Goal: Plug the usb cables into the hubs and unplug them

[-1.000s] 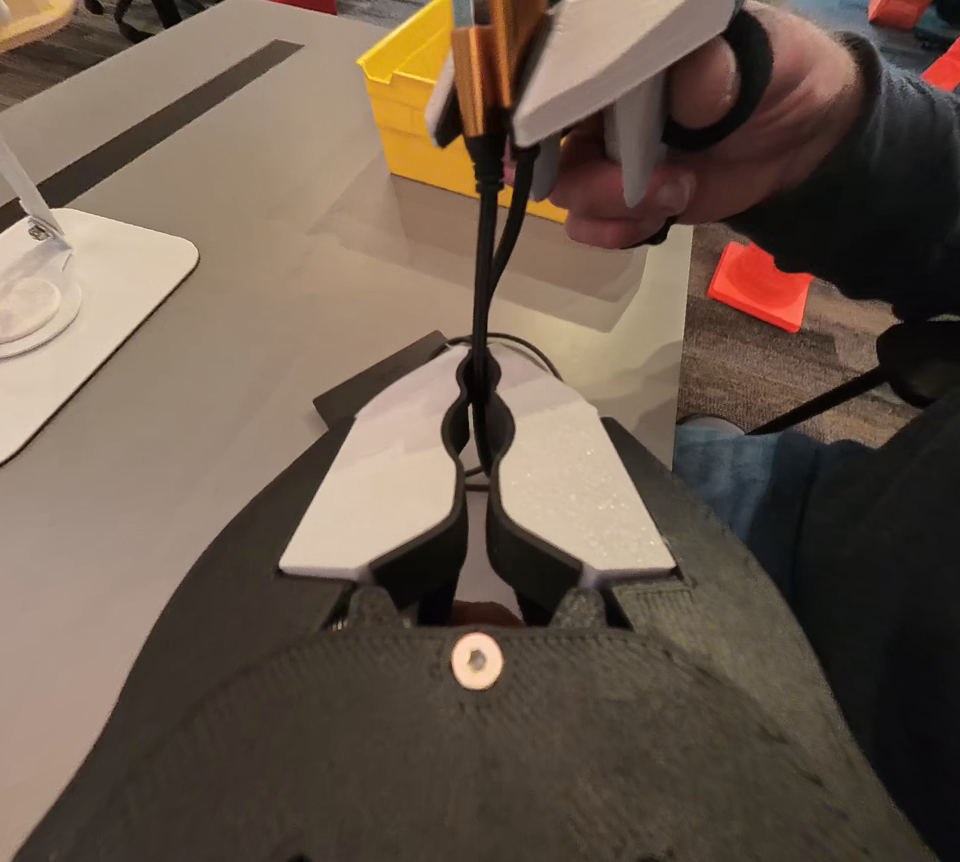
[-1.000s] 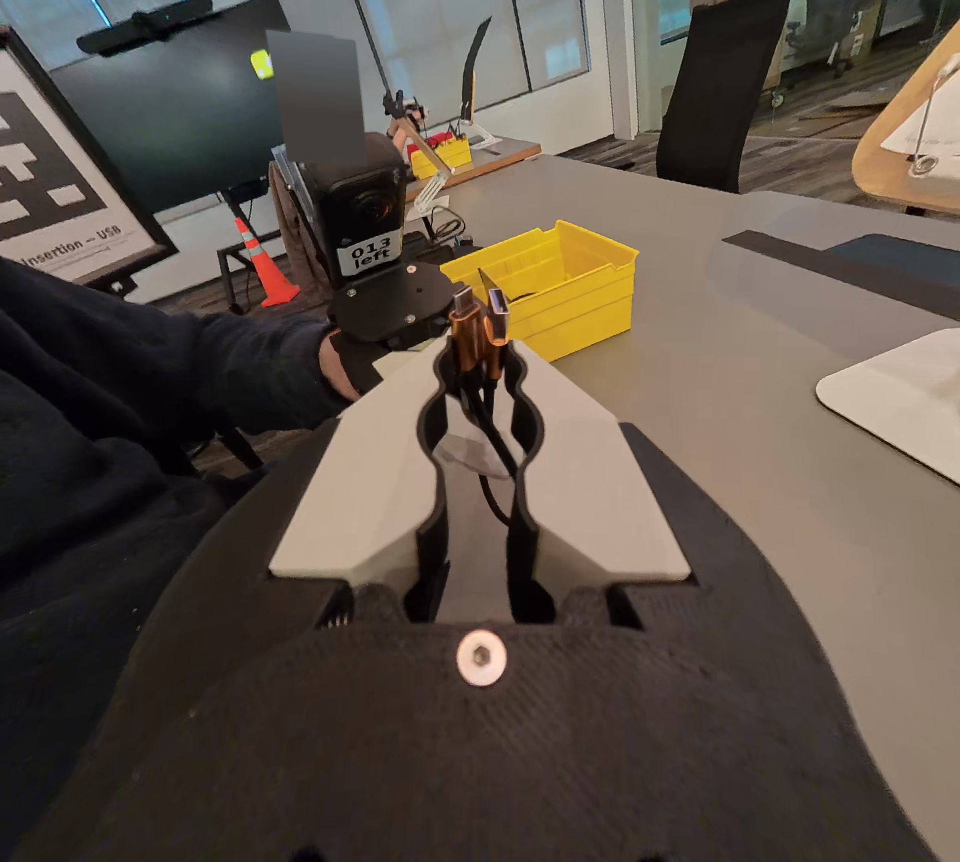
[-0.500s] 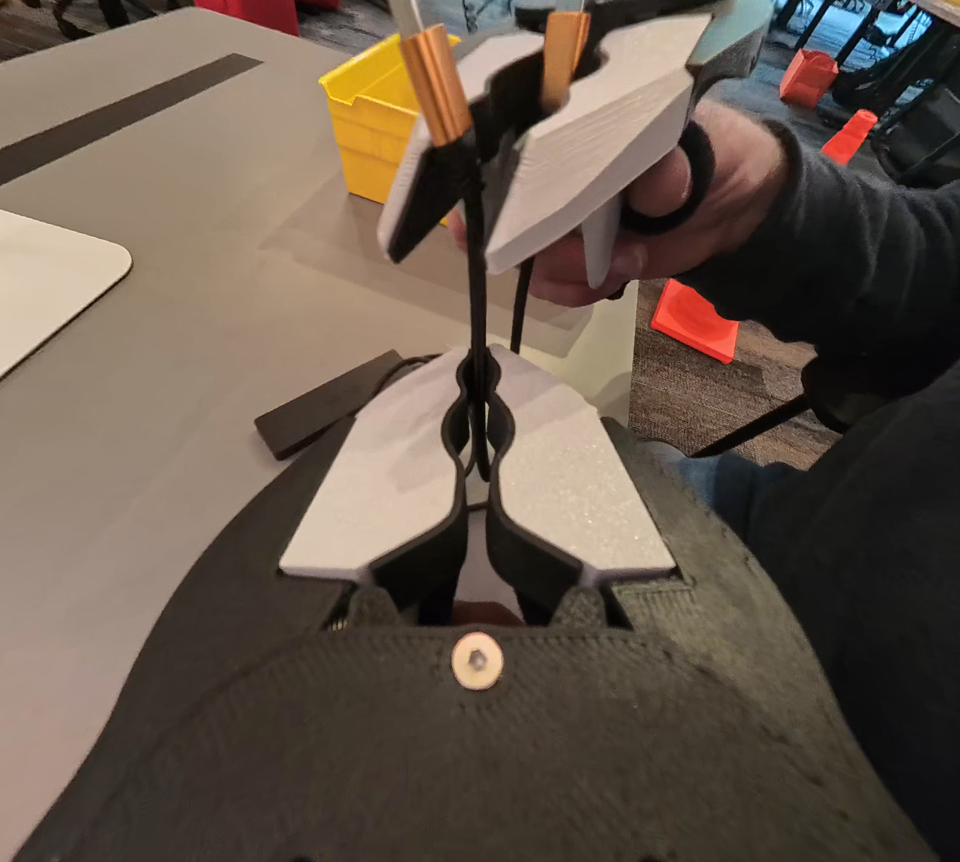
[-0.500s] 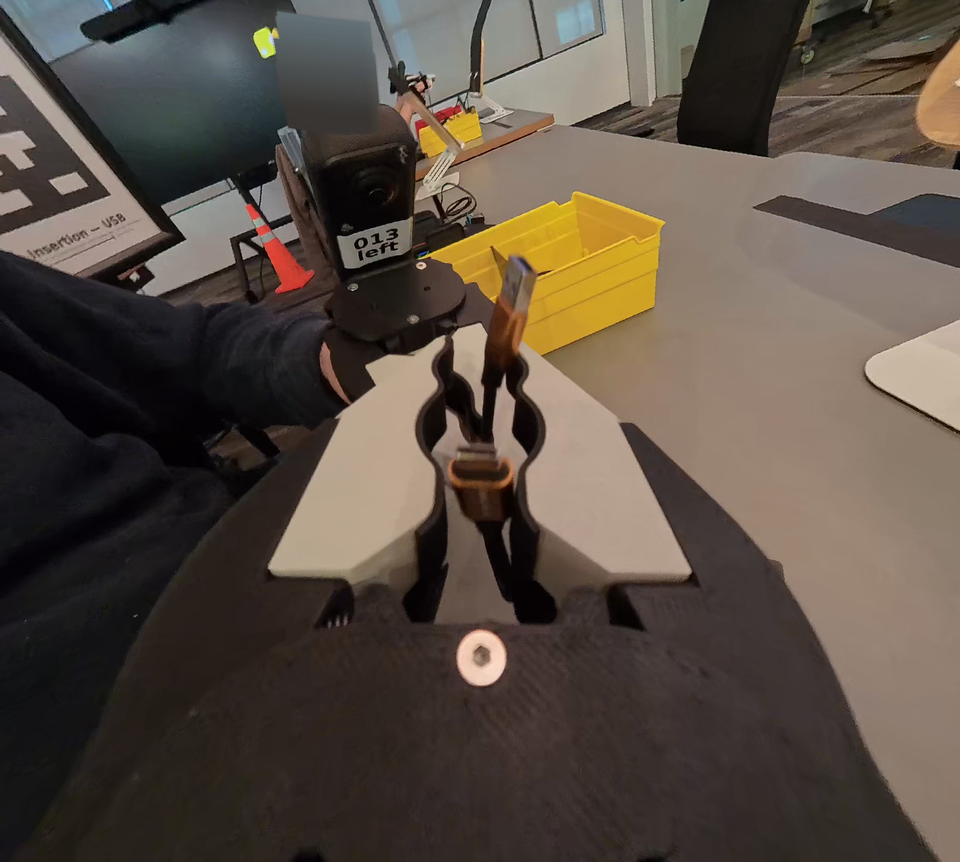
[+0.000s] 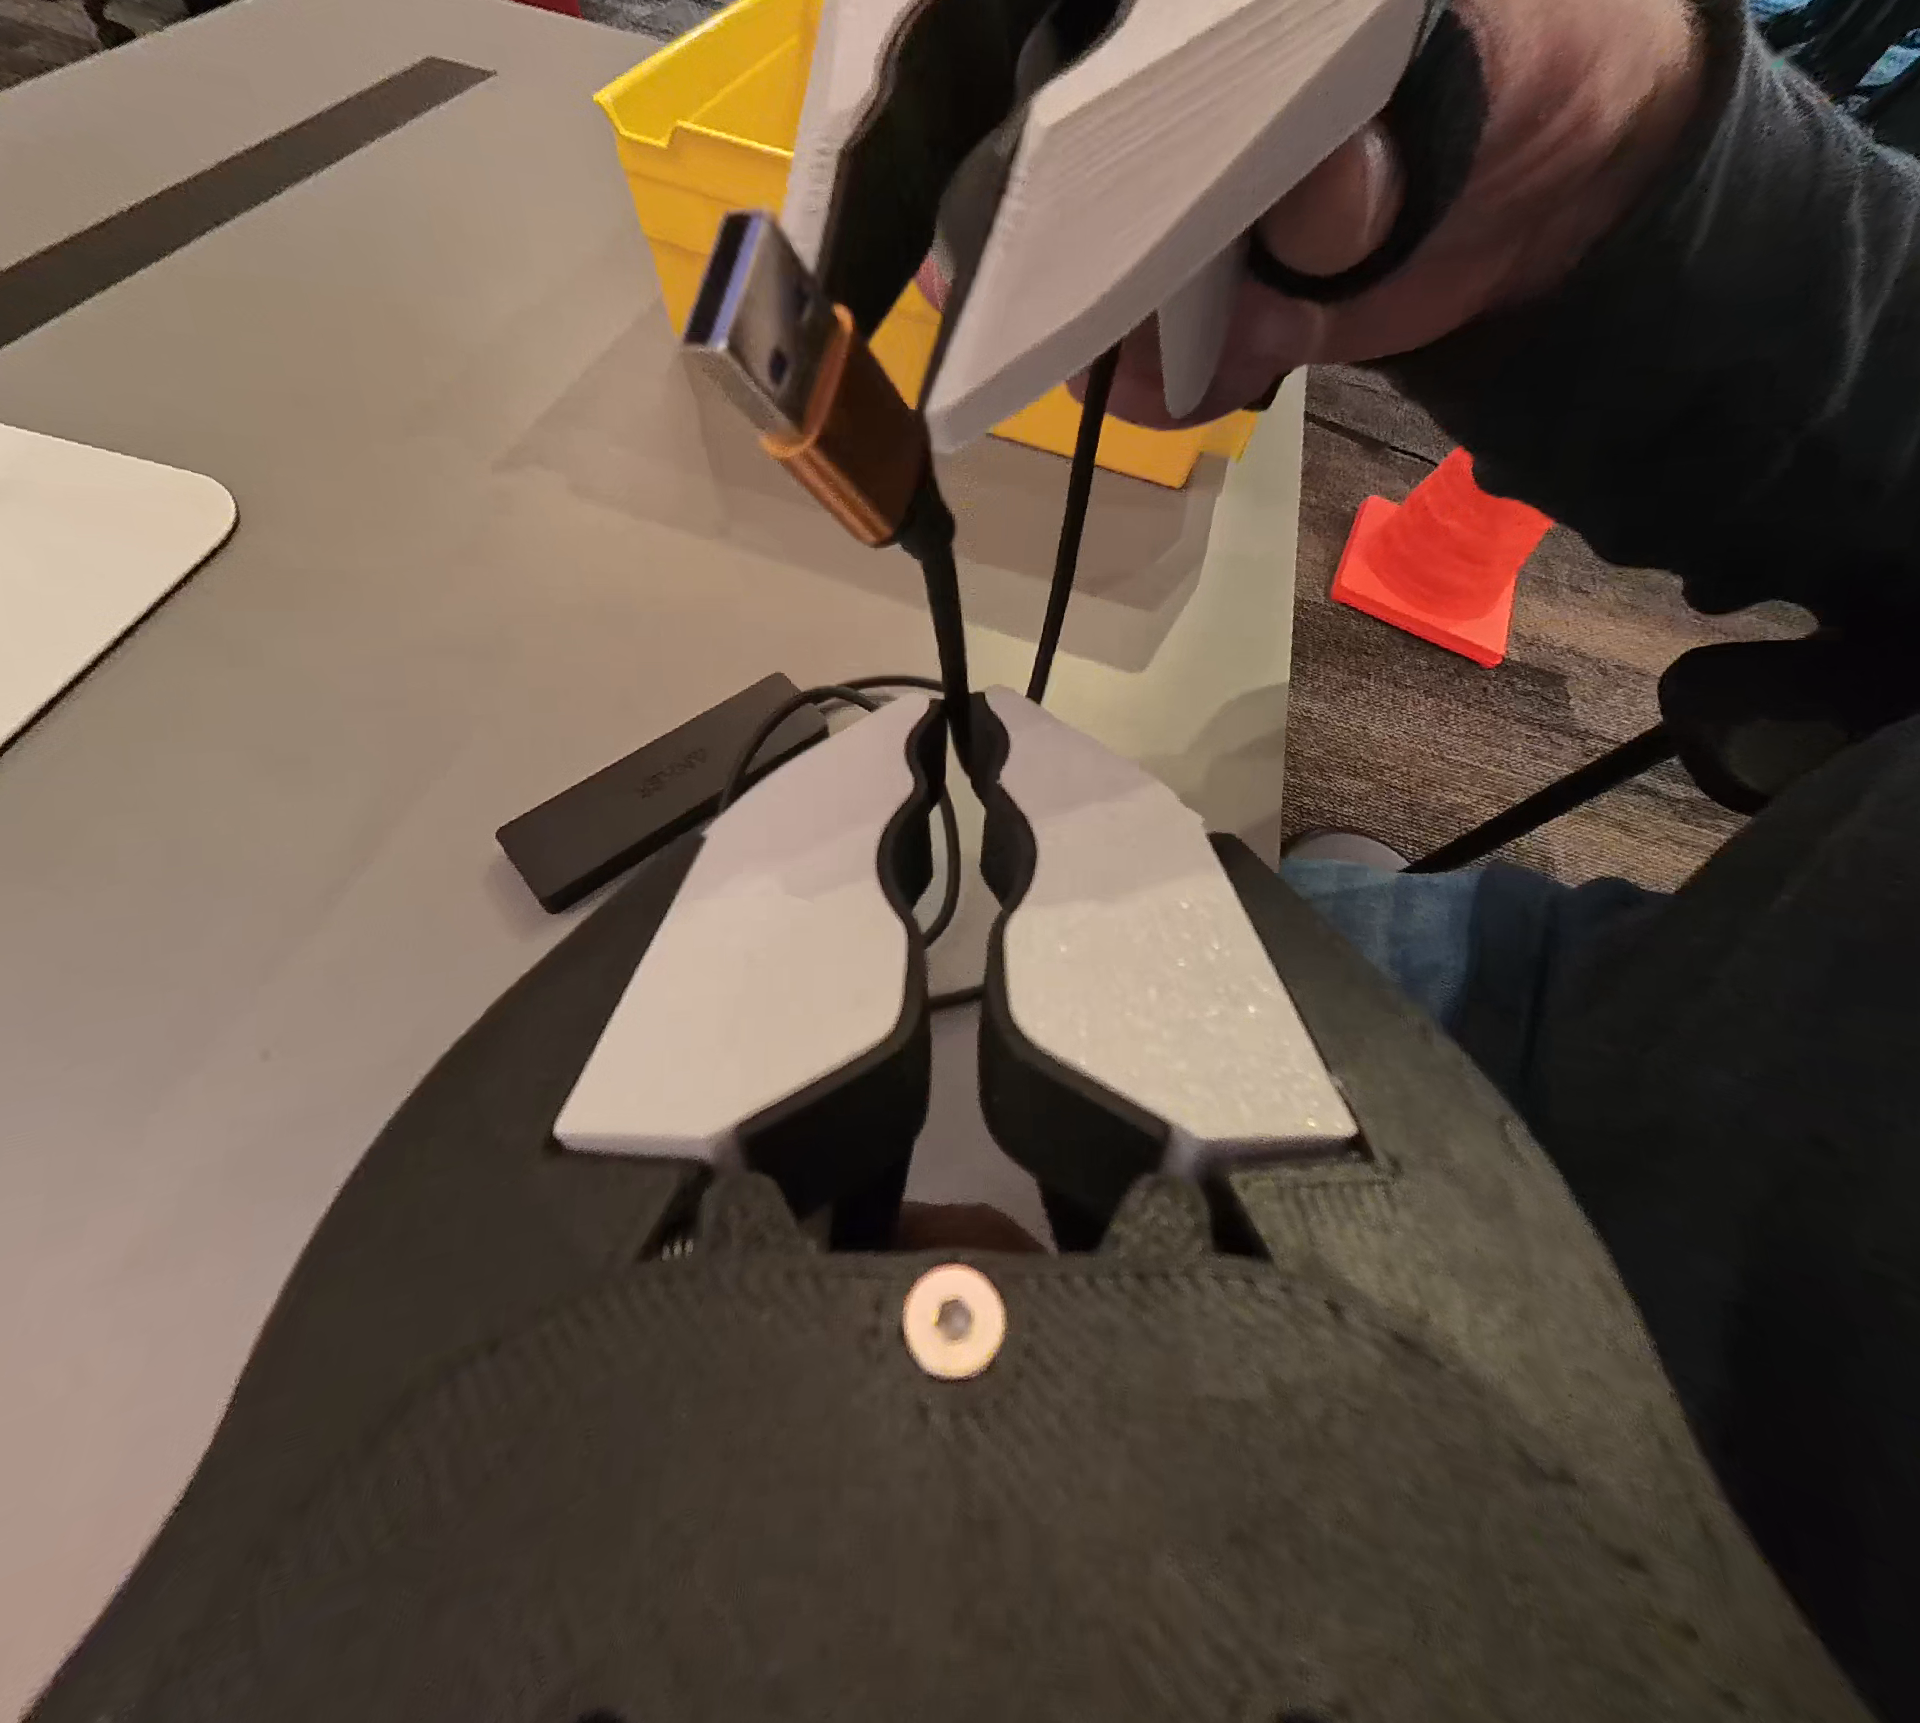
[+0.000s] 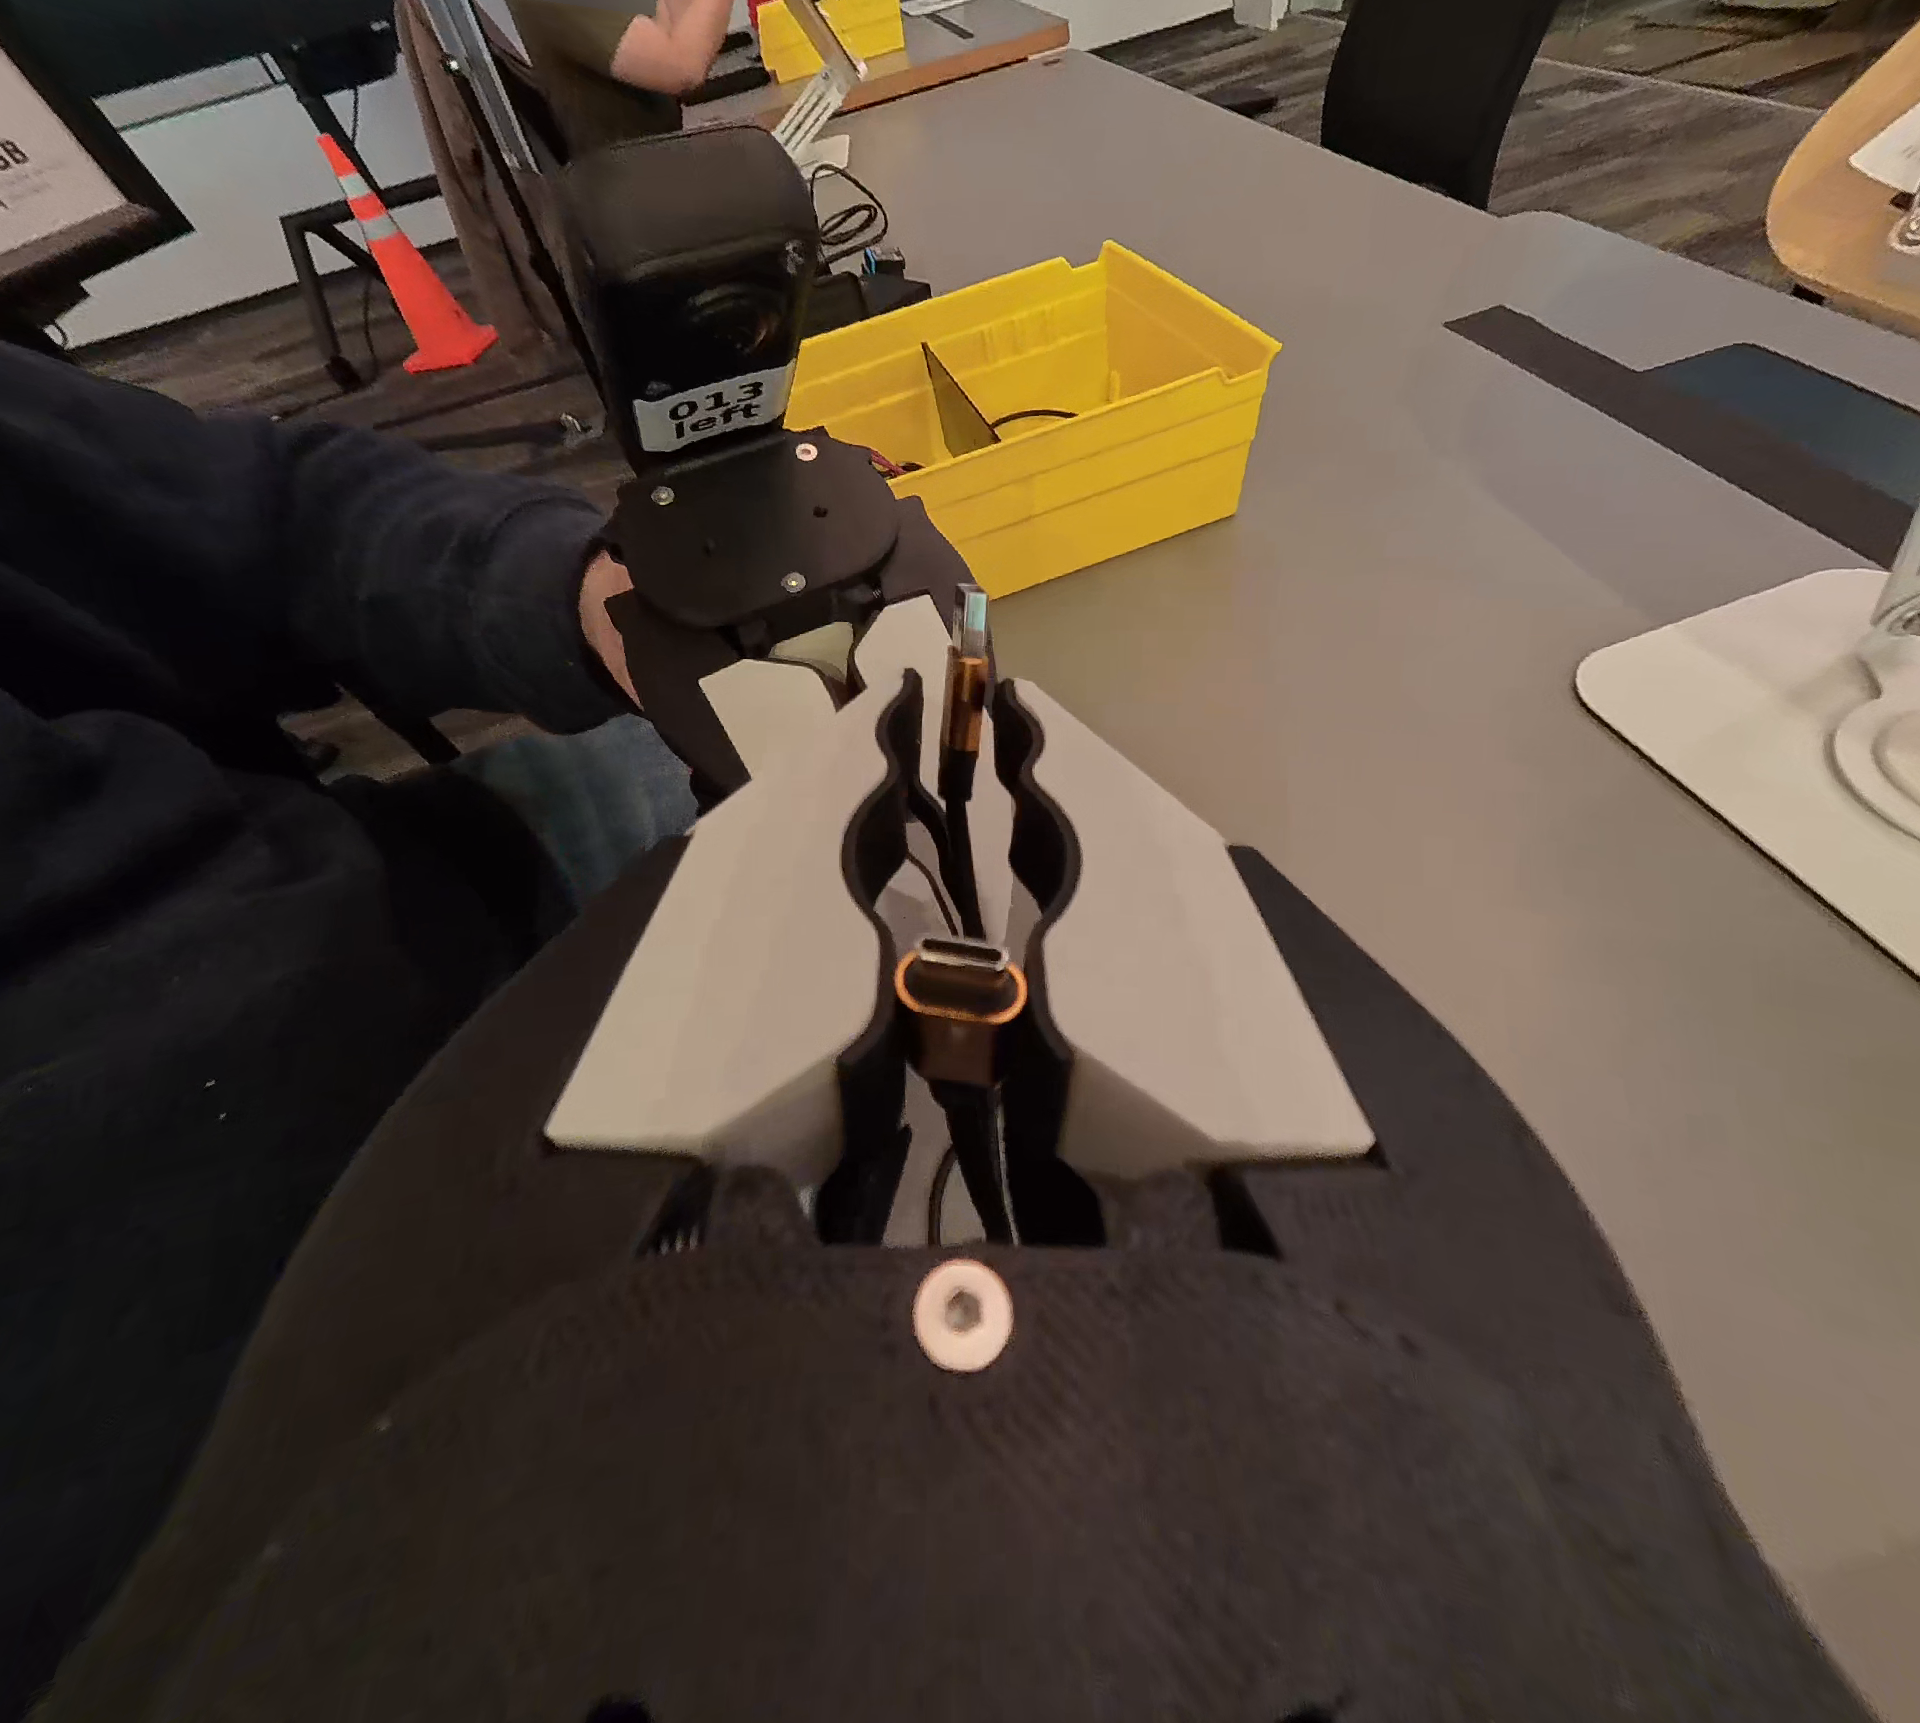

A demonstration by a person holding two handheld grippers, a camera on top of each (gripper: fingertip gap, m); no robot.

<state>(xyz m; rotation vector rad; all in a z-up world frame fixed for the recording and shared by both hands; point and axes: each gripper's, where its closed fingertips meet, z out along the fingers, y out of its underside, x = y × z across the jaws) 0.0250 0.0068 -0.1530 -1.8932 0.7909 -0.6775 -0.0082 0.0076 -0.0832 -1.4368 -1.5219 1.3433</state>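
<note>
The left gripper [image 5: 961, 738] pinches the black cable [image 5: 948, 624] just below its orange USB-A plug [image 5: 800, 380], above the table [image 5: 364, 530]. The right gripper [image 6: 956, 717] clamps the orange USB-C plug [image 6: 961, 998] deep between its fingers. A black hub [image 5: 655, 790], its faint marking unreadable, lies on the table beside the left gripper. A white label sits on the left gripper's camera [image 6: 691, 302], near a yellow bin [image 6: 1122, 468].
</note>
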